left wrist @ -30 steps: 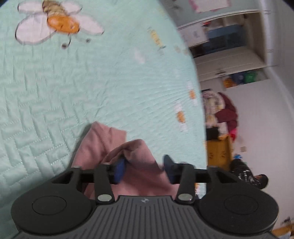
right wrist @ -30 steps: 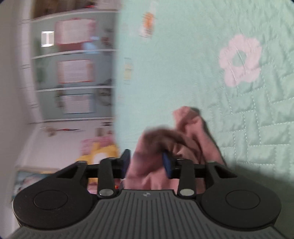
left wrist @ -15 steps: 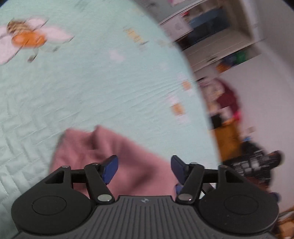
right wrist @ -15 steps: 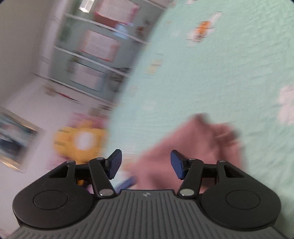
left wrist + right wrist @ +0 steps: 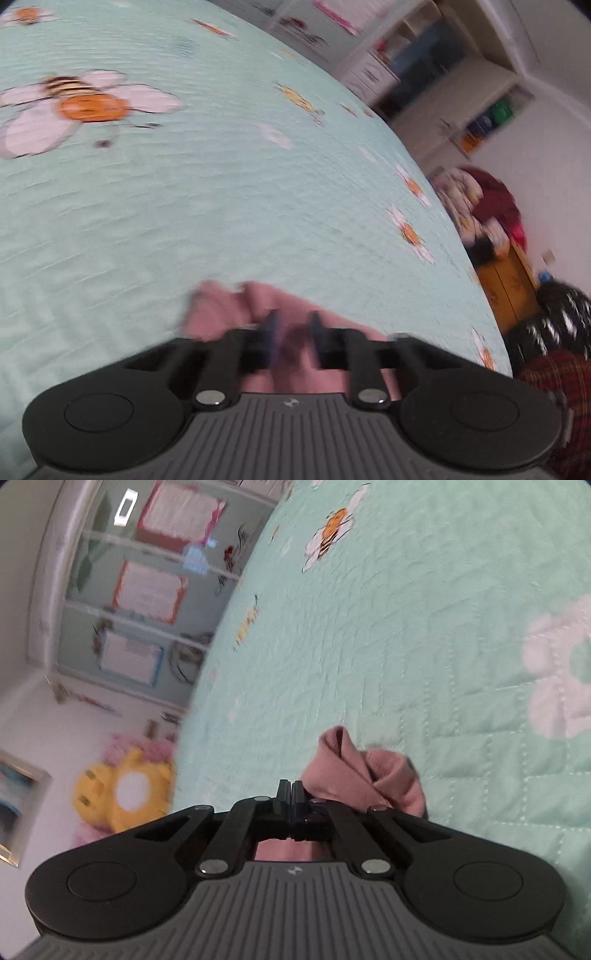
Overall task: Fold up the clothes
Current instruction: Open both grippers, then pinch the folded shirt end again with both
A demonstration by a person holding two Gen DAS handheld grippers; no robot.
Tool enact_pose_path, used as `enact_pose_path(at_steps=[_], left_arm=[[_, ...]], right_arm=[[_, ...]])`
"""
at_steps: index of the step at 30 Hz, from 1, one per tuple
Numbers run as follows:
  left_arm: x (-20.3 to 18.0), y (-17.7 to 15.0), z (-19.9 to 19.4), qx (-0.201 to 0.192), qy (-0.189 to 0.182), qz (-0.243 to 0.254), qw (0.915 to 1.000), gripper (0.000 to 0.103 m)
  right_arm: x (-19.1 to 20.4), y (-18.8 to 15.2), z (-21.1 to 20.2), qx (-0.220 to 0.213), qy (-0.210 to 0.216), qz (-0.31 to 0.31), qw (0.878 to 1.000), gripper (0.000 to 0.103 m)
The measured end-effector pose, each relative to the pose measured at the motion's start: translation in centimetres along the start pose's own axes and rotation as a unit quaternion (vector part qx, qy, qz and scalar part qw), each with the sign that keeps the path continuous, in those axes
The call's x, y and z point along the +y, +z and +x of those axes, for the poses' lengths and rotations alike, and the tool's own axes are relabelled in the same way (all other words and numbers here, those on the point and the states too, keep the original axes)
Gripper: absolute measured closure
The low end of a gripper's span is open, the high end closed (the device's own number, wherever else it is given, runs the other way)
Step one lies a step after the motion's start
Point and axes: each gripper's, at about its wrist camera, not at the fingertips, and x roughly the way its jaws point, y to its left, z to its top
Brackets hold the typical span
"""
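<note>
Mint quilted bed cover (image 5: 229, 206) with bee prints, shelves (image 5: 140, 590) beyond. Pink garment (image 5: 354, 771) lies bunched on it. Right hand-held gripper (image 5: 291, 794) pressed together beside cloth; left hand-held gripper (image 5: 293, 326) narrowly parted, blurred, over it.

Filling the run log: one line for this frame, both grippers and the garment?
step: fold clothes | left gripper: blurred, partly closed around pink garment | right gripper: shut, garment bunched beside it | surface: mint quilt

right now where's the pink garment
The pink garment lies bunched on the mint quilt, right at both grippers' jaws; the right wrist view shows it beside the closed jaws.
</note>
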Motion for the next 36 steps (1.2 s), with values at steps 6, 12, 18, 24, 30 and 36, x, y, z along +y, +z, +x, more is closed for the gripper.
enact_pose_path(at_steps=[6, 12, 18, 24, 30, 36], left_arm=[[-1.1, -2.2, -6.0, -0.085, -0.003, 0.035, 0.9958, 0.044], [1.3, -4.3, -7.5, -0.054, -0.001, -0.011, 0.9985, 0.046], [-0.8, -3.3, -7.4, -0.052, -0.025, 0.055, 0.9968, 0.042], [-0.4, -1.9, -2.4, 0.017, 0.005, 0.052, 0.9985, 0.044], [-0.3, -2.0, -3.0, 0.007, 0.009, 0.040, 0.9992, 0.047], [-0.3, -1.2, -1.7, 0.023, 0.003, 0.034, 0.9992, 0.047]], right_arm=[[3.1, -3.2, -3.1, 0.013, 0.069, -0.036, 0.997, 0.084], [4.9, -7.4, -3.6, 0.038, 0.022, -0.104, 0.994, 0.083], [7.3, -7.6, -6.6, 0.001, 0.017, -0.152, 0.988, 0.062], [6.3, -5.8, -6.2, -0.025, -0.026, -0.154, 0.987, 0.056], [4.9, -5.0, -5.3, -0.047, -0.090, -0.182, 0.978, 0.055], [3.8, -4.3, -4.5, -0.063, -0.139, -0.207, 0.966, 0.055]])
